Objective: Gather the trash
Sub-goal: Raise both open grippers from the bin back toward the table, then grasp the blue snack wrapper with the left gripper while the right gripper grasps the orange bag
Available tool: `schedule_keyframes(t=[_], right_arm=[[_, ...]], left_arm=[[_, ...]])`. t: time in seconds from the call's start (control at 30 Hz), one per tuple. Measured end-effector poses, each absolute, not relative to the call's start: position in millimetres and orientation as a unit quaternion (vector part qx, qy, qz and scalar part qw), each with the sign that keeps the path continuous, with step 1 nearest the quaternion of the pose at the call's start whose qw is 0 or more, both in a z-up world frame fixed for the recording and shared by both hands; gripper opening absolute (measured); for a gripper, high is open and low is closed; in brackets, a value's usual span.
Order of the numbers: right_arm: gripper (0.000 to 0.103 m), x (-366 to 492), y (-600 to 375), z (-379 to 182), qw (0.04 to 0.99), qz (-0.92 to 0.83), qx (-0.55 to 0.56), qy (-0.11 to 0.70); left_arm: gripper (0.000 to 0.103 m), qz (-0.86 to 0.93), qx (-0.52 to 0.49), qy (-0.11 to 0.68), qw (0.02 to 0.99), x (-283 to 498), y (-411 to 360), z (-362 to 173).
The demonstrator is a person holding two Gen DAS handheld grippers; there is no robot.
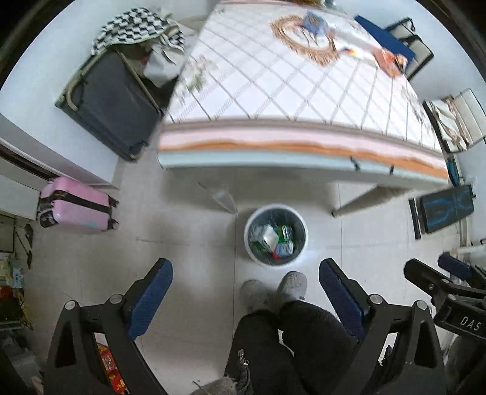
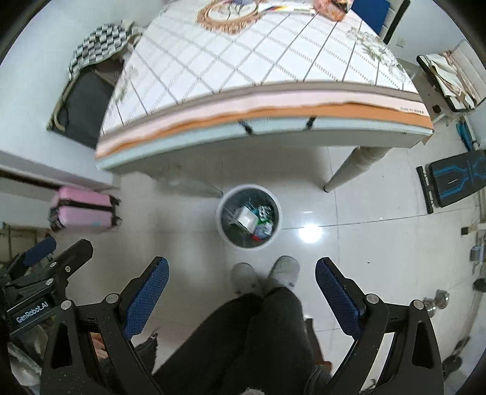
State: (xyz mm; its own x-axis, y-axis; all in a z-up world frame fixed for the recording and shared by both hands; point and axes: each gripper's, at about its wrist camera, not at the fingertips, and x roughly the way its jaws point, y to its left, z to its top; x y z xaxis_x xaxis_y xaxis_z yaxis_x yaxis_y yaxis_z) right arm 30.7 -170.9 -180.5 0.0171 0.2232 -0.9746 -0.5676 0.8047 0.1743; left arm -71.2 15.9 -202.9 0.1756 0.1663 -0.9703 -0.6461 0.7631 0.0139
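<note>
My left gripper point(image 1: 245, 284) has its jaws wide open and holds nothing; my right gripper point(image 2: 241, 282) also has its jaws wide open and empty. Both look down at the floor point(image 2: 349, 243). The trash bin point(image 1: 275, 235) stands on the floor ahead of both pairs of jaws, between their blue pads in each view, and well apart from them. It is round, white outside, with a dark liner, and inside it lie crumpled wrappers and small cartons in white, green and blue. Just before the bin are my two feet in grey fluffy slippers point(image 1: 290, 285), and my legs in dark trousers.

Behind the bin is the bench point(image 1: 303, 91), covered with a smooth white cloth with a diamond grid and an orange and pink border. Some items lie on its far end, too blurred to tell. The floor is made of glossy pale tiles, with a bright reflection of light. A pink hard suitcase point(image 1: 77, 209) lies at the left near the wall, and a dark suitcase point(image 1: 112, 100) with a checkered cloth point(image 1: 136, 25) on it is beside the bench
</note>
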Motion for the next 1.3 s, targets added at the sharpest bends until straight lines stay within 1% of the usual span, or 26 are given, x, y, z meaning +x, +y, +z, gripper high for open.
schedule_keyframes(t=[0.1, 0.23, 0.27, 0.33, 0.53, 0.67, 0.83, 0.97, 1.17, 1.23, 1.27, 1.3], right_arm=[[0.099, 54, -165, -168, 0.705, 0.274, -0.104, 0.646], [0.099, 109, -151, -149, 0.721, 0.259, -0.075, 0.638], [0.099, 131, -147, -144, 0.728, 0.252, -0.071, 0.634], [0.099, 170, -141, -138, 0.733, 0.241, -0.057, 0.634], [0.099, 335, -122, -143, 0.747, 0.198, -0.038, 0.634], [0.099, 457, -104, -158, 0.757, 0.168, -0.027, 0.631], [0.099, 575, -86, -189, 0.75, 0.142, 0.01, 0.647], [0.099, 627, -61, -213, 0.74, 0.132, 0.006, 0.66], [0.098, 649, -36, -239, 0.719, 0.129, 0.0, 0.683], [0.098, 650, -32, -243, 0.718, 0.123, -0.005, 0.685], [0.098, 650, -30, -245, 0.717, 0.121, -0.005, 0.687], [0.098, 651, -28, -247, 0.716, 0.118, -0.005, 0.689]], left_arm=[[0.099, 0.291, -0.202, 0.567, 0.744, -50, 28, -187], [0.099, 0.32, -0.19, 0.544, 0.752, 1, 53, -172], [0.102, 0.322, -0.191, 0.541, 0.753, 15, 60, -170], [0.103, 0.327, -0.194, 0.536, 0.754, 40, 71, -165], [0.103, 0.347, -0.214, 0.539, 0.737, 164, 114, -172], [0.103, 0.35, -0.242, 0.552, 0.717, 249, 145, -185], [0.103, 0.354, -0.26, 0.552, 0.709, 344, 183, -192], [0.102, 0.344, -0.278, 0.552, 0.707, 402, 212, -199], [0.102, 0.321, -0.309, 0.553, 0.704, 456, 252, -216], [0.097, 0.316, -0.315, 0.555, 0.702, 468, 260, -223], [0.087, 0.314, -0.318, 0.559, 0.699, 474, 265, -229], [0.074, 0.312, -0.322, 0.562, 0.695, 480, 268, -235]])
